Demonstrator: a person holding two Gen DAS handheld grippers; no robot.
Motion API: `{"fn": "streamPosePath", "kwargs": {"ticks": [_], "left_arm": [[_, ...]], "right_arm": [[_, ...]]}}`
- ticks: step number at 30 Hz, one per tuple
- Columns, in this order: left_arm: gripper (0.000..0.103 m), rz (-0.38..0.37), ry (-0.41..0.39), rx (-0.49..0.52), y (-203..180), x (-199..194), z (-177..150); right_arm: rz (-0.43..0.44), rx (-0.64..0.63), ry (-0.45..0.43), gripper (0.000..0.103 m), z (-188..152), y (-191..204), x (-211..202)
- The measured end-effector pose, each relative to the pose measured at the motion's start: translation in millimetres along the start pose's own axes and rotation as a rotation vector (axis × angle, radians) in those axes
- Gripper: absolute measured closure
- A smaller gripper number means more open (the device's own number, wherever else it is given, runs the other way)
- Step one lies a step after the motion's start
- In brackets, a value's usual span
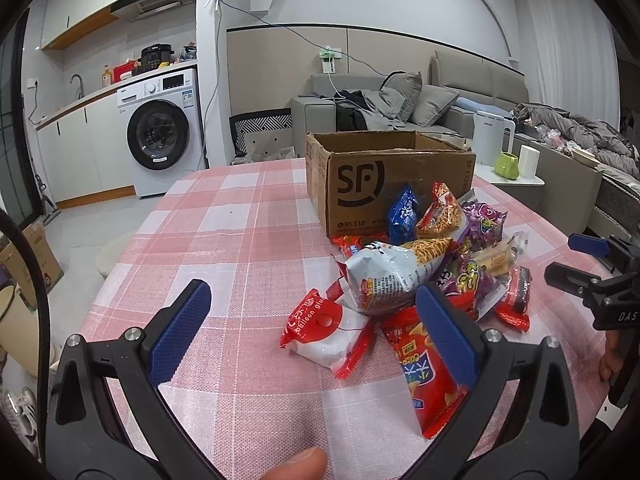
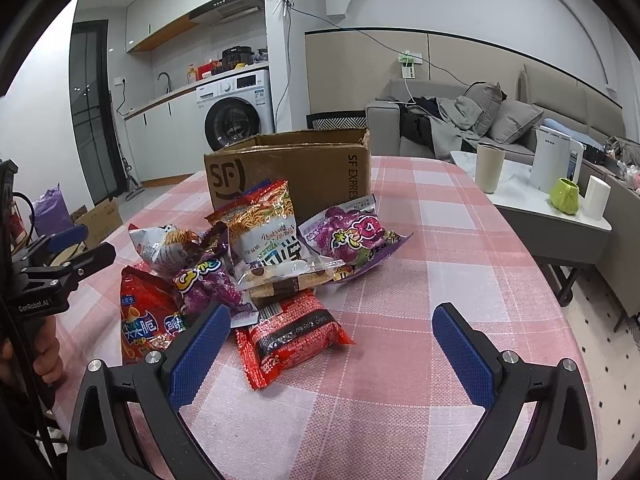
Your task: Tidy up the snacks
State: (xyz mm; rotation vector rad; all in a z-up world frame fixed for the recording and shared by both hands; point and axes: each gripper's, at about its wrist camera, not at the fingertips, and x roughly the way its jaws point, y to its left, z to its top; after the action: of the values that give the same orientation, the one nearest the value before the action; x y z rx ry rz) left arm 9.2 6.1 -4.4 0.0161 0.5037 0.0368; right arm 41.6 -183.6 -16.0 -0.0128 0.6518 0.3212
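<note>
Table (image 1: pixel 240 208) w/ pink check cloth; open box (image 1: pixel 360 176) at far side, empty as far as visible. Snack pile (image 2: pixel 272 256) heaped just in front of box. Left gripper (image 1: pixel 312 320) & right gripper (image 2: pixel 332 344) both spread wide, holding nothing. Risk: slick overlapping bags, a pinch may drag neighbours off table or crush chips

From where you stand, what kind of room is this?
Most likely a small open-plan apartment: a washing machine sits under a kitchen counter with a range hood, a grey sofa stands just beyond, and snack packets lie by a cardboard box on the checked tablecloth.
</note>
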Motion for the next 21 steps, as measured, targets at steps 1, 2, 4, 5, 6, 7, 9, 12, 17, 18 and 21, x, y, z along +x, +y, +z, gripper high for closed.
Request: {"fn": "streamPosePath", "kwargs": {"ticks": [1, 2, 4, 5, 6, 7, 9, 12, 17, 18, 21], "left_arm": [[0.001, 0.002, -0.001, 0.007, -1.2, -0.1, 0.0], [0.001, 0.002, -0.002, 0.012, -2.7, -0.3, 0.0], [0.001, 0.004, -0.004, 0.015, -4.0, -0.3, 0.2], [0.001, -0.003, 0.000, 0.013, -4.8, -0.2, 0.0], [0.001, -0.012, 0.004, 0.011, -5.5, -0.2, -0.1], [0.001, -0.020, 0.011, 0.010, -6.4, -0.2, -0.5], [0.001, -0.031, 0.027, 0.013, -9.5, 0.9, -0.8], [0.001, -0.061, 0.048, 0.021, -14.9, 1.6, -1.4], [0.001, -0.117, 0.094, 0.033, -22.2, 5.5, -3.5], [0.001, -0.133, 0.103, 0.032, -23.3, 6.5, -4.2], [0.001, -0.175, 0.143, 0.040, -27.0, 10.9, -6.3]], "right_arm": [[0.003, 0.002, 0.002, 0.000, 0.3, -0.3, 0.6], [0.004, 0.005, 0.005, 0.000, 0.7, -0.1, 1.4], [0.004, 0.006, 0.008, 0.000, 1.0, -0.5, 2.4], [0.003, 0.005, 0.012, 0.000, 1.4, -0.5, 2.7], [0.006, 0.004, 0.016, 0.000, 2.0, -0.8, 3.6], [0.011, 0.004, 0.020, 0.000, 2.6, -1.0, 4.4], [0.015, 0.005, 0.037, 0.000, 3.6, -1.8, 7.4], [0.014, 0.003, 0.086, 0.000, 4.1, -1.2, 17.2], [0.035, -0.020, 0.152, 0.000, 3.4, 1.4, 30.2], [0.033, -0.029, 0.170, 0.000, 3.3, 2.4, 33.1], [0.058, -0.033, 0.219, 0.000, 1.8, 3.2, 41.0]]}}
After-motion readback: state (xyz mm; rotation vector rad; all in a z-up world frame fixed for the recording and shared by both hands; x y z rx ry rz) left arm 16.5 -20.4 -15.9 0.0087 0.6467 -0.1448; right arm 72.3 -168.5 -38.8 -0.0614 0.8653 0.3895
